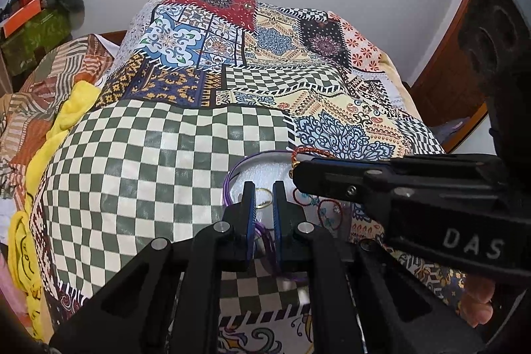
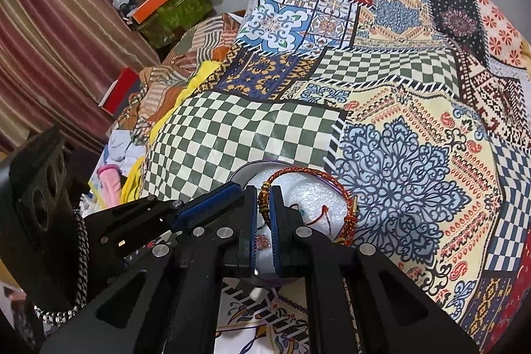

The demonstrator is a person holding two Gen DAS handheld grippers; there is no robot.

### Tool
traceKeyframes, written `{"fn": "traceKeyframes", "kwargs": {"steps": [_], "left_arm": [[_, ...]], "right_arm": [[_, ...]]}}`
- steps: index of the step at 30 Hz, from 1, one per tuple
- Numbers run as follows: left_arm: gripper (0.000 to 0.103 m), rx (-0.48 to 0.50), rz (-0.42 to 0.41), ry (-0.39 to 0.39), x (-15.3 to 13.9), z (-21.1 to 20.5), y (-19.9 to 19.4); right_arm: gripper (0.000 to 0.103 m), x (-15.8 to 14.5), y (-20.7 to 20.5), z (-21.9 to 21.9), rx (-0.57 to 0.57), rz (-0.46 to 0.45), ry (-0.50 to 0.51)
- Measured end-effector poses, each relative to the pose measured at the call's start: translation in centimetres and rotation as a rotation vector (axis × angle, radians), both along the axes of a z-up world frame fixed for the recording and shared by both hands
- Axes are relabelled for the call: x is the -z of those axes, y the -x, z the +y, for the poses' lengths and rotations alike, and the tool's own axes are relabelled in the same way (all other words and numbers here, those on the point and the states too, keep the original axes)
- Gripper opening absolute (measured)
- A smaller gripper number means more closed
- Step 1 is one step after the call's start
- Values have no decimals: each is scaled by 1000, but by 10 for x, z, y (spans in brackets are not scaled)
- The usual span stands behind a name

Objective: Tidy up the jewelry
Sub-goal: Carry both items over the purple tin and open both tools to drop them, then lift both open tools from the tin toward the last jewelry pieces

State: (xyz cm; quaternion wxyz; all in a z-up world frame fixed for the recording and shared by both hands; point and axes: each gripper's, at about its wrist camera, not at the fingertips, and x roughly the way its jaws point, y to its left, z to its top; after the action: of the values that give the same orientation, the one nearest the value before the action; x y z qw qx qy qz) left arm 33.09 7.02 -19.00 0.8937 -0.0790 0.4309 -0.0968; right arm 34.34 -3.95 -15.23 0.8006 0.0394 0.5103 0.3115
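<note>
A round clear jewelry box (image 1: 265, 170) with a purple rim and white foam lining lies on the patchwork bedspread (image 1: 166, 155). My left gripper (image 1: 264, 193) is nearly shut over the box's near rim; a thin gold ring (image 1: 264, 203) shows between its fingers. My right gripper (image 2: 264, 198) is shut on a red-and-gold braided thread bracelet (image 2: 310, 173) at its beaded knot, holding it over the box (image 2: 305, 191). In the left wrist view the right gripper (image 1: 295, 170) comes in from the right with the bracelet (image 1: 310, 151). A thin red thread (image 2: 318, 216) lies inside the box.
The bedspread covers a mounded bed. Yellow cloth (image 1: 69, 111) and folded clothes lie at the left. A green box with orange items (image 2: 172, 12) stands by the striped curtain (image 2: 49, 38). A wooden bed frame (image 1: 444, 55) runs along the right.
</note>
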Motion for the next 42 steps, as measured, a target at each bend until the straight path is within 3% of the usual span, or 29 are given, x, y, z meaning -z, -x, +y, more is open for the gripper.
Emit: {"fn": "traceKeyframes", "kwargs": {"steps": [5, 8, 22, 26, 31, 32, 36, 42], "left_arm": [[9, -6, -6, -12, -6, 5, 10], [9, -13, -9, -22, -12, 8, 16], [10, -36, -56, -40, -52, 5, 56], [21, -39, -75, -44, -64, 0, 72], [27, -37, -100, -41, -75, -6, 91], [29, -36, -103, -40, -76, -7, 95], [30, -30, -106, -41, -78, -13, 107], [30, 0, -64, -41, -66, -27, 119]], "right_arm": [[10, -3, 4, 3, -9, 10, 8], [18, -8, 8, 2, -2, -10, 8], [19, -43, 56, -20, 29, -174, 86], [19, -49, 74, -30, 29, -216, 112], [20, -56, 92, -43, 44, -263, 130], [21, -56, 95, -46, 47, -272, 136], [42, -59, 109, -57, 62, -317, 146], [43, -57, 120, -75, 73, -358, 178]]}}
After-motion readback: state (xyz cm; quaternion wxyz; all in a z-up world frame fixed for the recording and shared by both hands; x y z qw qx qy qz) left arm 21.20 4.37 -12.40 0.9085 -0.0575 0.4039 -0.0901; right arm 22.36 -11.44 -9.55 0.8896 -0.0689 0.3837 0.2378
